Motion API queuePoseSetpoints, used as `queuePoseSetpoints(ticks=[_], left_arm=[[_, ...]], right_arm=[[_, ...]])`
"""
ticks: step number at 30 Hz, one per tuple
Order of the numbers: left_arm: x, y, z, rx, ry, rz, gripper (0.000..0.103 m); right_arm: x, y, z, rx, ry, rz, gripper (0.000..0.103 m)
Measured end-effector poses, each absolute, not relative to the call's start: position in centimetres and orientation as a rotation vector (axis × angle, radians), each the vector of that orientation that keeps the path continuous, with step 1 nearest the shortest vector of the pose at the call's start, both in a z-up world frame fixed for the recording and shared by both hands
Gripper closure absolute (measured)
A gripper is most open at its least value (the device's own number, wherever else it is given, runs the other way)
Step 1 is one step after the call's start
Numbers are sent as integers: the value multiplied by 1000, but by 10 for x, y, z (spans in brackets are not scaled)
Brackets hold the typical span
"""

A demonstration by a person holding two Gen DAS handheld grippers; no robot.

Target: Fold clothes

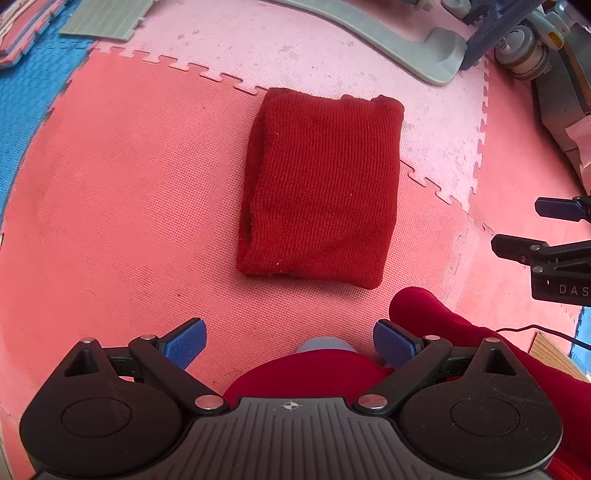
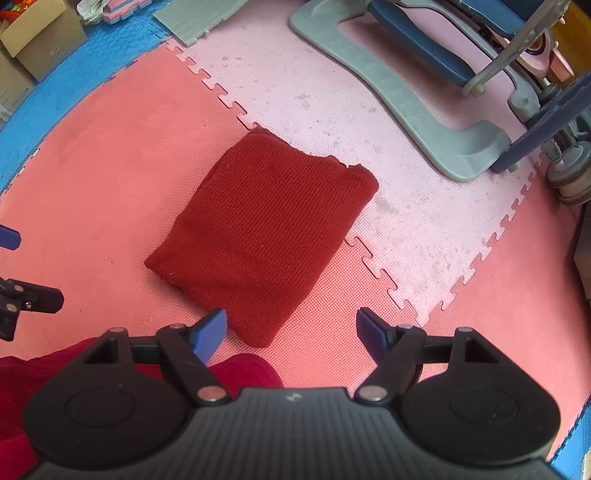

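Observation:
A dark red knitted garment (image 1: 321, 188) lies folded into a thick rectangle on the foam floor mat (image 1: 122, 192); the right wrist view shows it (image 2: 258, 236) turned at an angle. My left gripper (image 1: 290, 345) hangs above the mat on the near side of the bundle, open, with nothing between its blue pads. My right gripper (image 2: 291, 336) is also open and holds nothing; its left pad (image 2: 212, 338) hovers by the bundle's near corner. The right gripper's fingers (image 1: 517, 247) show at the right edge of the left wrist view.
A person's legs in red trousers (image 1: 436, 325) lie under and beside both grippers. At the back stand a grey plastic frame (image 2: 406, 103), a wheeled cart (image 1: 524, 48) and a cardboard box (image 2: 40, 40). A grey mat piece (image 1: 107, 18) and blue mat tiles (image 1: 33, 92) lie at the back left.

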State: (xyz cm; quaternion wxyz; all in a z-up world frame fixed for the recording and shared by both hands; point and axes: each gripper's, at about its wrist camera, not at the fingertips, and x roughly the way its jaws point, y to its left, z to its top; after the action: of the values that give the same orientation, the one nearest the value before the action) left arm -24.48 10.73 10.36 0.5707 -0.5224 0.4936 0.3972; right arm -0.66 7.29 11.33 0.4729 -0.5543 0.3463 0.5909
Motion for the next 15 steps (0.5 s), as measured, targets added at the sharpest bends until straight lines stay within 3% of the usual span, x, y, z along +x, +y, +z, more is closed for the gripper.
queuePoseSetpoints(ticks=[15], left_arm=[[-264, 96, 102, -1273, 1132, 978, 5]], right_arm=[[-14, 78, 114, -1374, 826, 1472, 24]])
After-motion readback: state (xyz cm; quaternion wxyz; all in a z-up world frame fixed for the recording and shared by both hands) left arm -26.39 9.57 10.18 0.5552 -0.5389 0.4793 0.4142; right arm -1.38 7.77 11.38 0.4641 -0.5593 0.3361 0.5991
